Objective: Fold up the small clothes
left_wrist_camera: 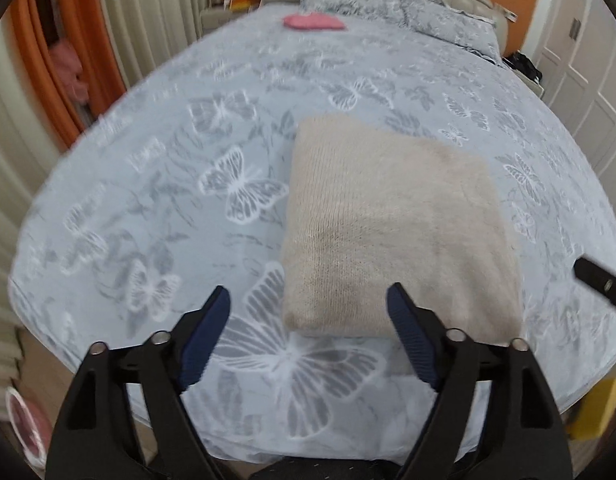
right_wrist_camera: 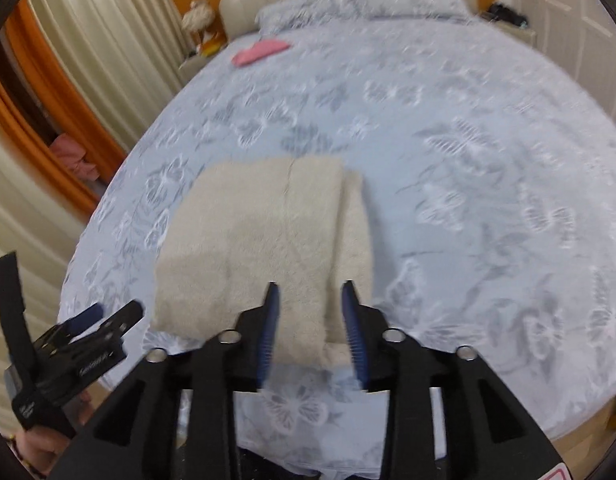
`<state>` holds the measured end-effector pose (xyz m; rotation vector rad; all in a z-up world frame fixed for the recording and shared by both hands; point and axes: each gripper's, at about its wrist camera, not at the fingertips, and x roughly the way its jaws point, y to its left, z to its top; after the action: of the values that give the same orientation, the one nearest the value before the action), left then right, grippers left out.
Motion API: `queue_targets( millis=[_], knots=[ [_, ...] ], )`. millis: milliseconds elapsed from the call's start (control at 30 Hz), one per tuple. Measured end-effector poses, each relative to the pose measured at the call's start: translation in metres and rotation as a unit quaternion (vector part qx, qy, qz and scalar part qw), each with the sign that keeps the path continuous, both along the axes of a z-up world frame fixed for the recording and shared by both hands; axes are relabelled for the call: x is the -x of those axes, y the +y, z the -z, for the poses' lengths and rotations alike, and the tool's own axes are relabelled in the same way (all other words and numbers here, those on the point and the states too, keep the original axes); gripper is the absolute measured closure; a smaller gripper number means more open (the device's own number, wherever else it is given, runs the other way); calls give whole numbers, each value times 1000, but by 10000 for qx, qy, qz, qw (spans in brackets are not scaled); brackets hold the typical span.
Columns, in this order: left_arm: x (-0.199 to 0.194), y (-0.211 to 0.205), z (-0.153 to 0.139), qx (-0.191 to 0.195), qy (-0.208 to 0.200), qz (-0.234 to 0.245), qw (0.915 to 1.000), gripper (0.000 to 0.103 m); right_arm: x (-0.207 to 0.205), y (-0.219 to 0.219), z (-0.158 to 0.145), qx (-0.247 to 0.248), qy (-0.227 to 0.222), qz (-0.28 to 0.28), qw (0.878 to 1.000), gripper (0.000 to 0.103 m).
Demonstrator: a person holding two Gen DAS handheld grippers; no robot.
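A beige knitted garment (left_wrist_camera: 387,232) lies folded into a thick rectangle on the butterfly-print bedspread (left_wrist_camera: 148,200). My left gripper (left_wrist_camera: 308,296) hovers at its near left corner with the jaws wide open and nothing gripped. In the right wrist view the same garment (right_wrist_camera: 260,240) shows a fold line and a narrower layer along its right side. My right gripper (right_wrist_camera: 311,287) stands over its near edge, jaws partly open, pads not pressing on the cloth. The left gripper (right_wrist_camera: 100,320) also shows at lower left there, held by a hand. A black tip of the right gripper (left_wrist_camera: 599,284) enters at the right edge.
A pink folded garment (left_wrist_camera: 313,22) lies far up the bed near the patterned pillows (left_wrist_camera: 407,12) and cream headboard. Curtains (right_wrist_camera: 108,40) hang on the left, white doors stand on the right. The bed's near edge runs just below the grippers; a yellow object (left_wrist_camera: 595,408) sits beyond it.
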<state>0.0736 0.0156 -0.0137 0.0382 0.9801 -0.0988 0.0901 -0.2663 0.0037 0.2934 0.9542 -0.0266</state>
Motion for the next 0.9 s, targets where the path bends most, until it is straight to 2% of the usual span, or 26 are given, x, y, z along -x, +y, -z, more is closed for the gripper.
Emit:
queue_targets(
  millis=[100, 400, 733, 900],
  knots=[
    [17, -2, -12, -170, -224, 41, 9996, 17, 15, 2, -8, 186, -105, 121, 9997, 59],
    [54, 5, -28, -325, -408, 9, 9986, 17, 64, 14, -14, 336, -354, 471, 9977, 42],
    [87, 17, -29, -249, -639, -148, 9975, 17, 108, 42, 3, 638, -362, 405, 9965, 30],
    [99, 13, -18, -51, -651, -186, 9977, 17, 121, 43, 18, 809, -319, 420, 9953, 29]
  ],
)
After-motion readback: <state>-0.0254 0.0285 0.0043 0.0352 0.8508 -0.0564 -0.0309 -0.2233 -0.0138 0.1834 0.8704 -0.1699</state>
